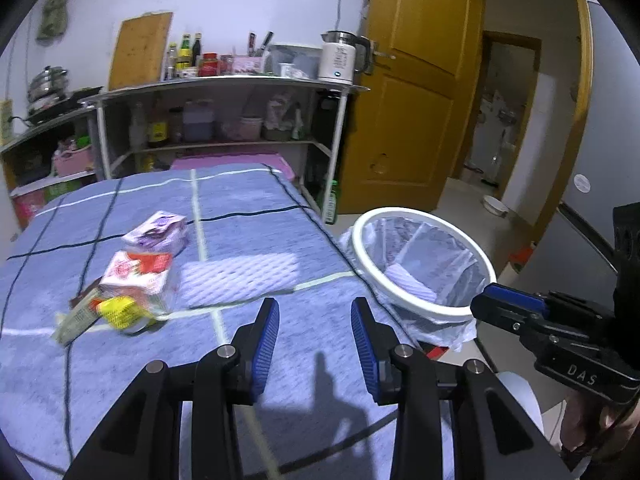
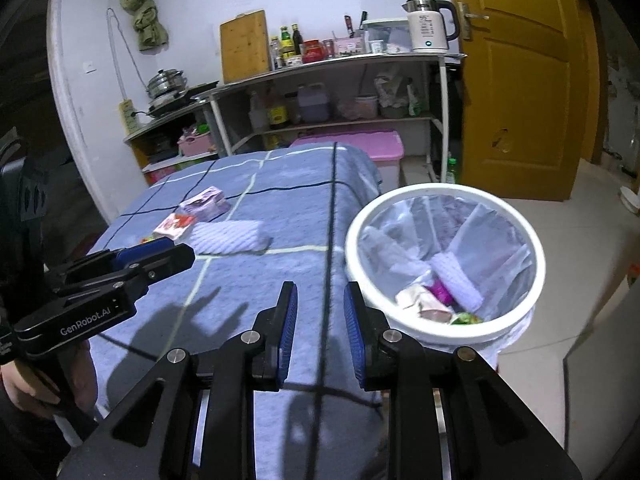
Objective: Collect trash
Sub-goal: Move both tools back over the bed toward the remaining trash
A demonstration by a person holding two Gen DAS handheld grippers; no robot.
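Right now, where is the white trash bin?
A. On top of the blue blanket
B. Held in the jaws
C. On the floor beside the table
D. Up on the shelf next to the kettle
C. The white trash bin, lined with a clear bag, stands on the tiled floor right next to the edge of the table with the blue blanket, and neither gripper holds it.

Illumination: cool, moderate indoor light from above and behind the cameras. The left tongs (image 1: 315, 334) and right tongs (image 2: 321, 316) cast soft-edged shadows forward onto the bench (image 1: 248, 240). Fisheye distortion bends the door (image 1: 412, 80) and shelf (image 1: 224, 84); corners vignette black. Cartons (image 1: 140, 276) show motion blur.
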